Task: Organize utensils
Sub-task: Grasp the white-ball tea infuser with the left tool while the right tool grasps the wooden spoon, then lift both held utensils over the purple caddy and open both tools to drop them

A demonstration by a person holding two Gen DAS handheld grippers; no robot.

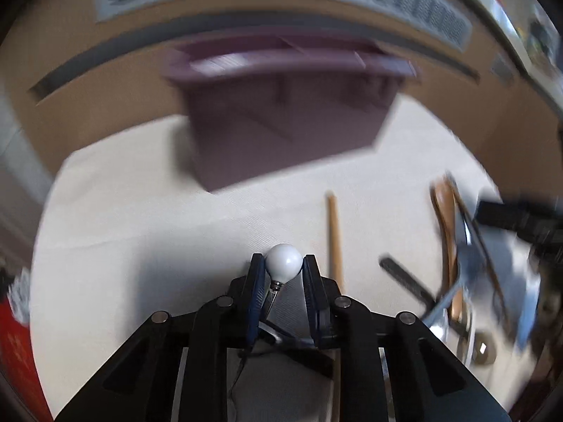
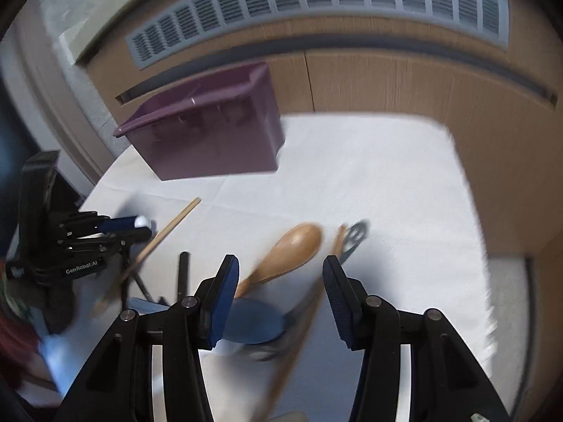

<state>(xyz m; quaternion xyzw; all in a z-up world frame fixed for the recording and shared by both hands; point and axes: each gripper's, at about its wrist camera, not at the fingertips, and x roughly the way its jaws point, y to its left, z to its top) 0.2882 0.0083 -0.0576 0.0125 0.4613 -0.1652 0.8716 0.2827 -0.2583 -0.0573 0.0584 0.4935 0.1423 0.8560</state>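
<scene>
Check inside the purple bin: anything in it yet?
The purple bin shows mostly its outer wall. A small metallic glint sits near its rim; the interior is otherwise hidden by the wall and blur.

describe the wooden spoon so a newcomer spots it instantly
Start at the purple bin on the white tablecloth. Nearer the camera, between the right gripper's open jaws, lies the wooden spoon. Unlike the thin wooden stick left of it, it has a broad oval bowl.
</scene>
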